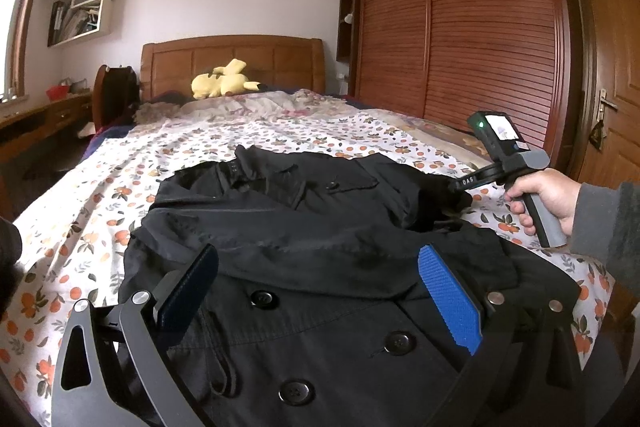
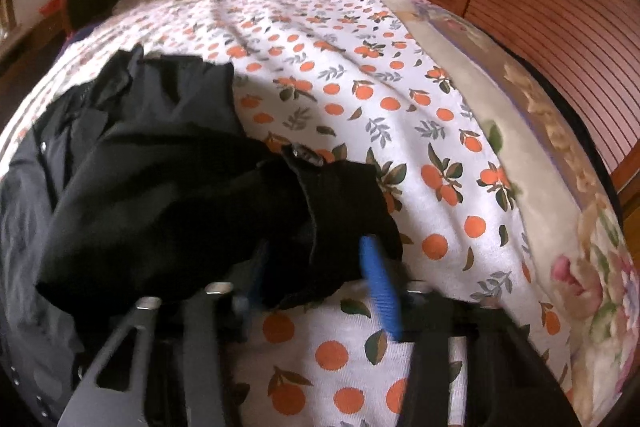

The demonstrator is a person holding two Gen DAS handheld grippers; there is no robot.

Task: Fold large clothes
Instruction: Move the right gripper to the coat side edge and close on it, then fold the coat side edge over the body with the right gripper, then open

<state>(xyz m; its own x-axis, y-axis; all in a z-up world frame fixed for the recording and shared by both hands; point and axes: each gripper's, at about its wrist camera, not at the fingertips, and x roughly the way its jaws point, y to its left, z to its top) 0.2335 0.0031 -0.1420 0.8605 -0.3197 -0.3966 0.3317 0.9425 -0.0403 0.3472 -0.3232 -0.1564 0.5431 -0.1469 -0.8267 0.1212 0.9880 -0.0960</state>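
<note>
Spread over the bed is a white sheet (image 1: 132,163) printed with oranges, and on it a black coat (image 1: 304,227) is laid, partly folded, its buttoned front nearest. Nearest, the left gripper (image 1: 320,287) is held low above the coat's near part, angled slightly down, its jaws released and wide apart with nothing clasped. Further right, the right hand (image 1: 544,199) is seen wrapped round a grey handle, a grey sleeve (image 1: 604,223) behind it; the right gripper (image 2: 316,279) is tilted steeply down, its blue pads (image 2: 380,291) clenched on the coat's black cuff (image 2: 340,211). Furthest, a yellow plush toy (image 1: 224,81) is propped against the wooden headboard (image 1: 232,61).
</note>
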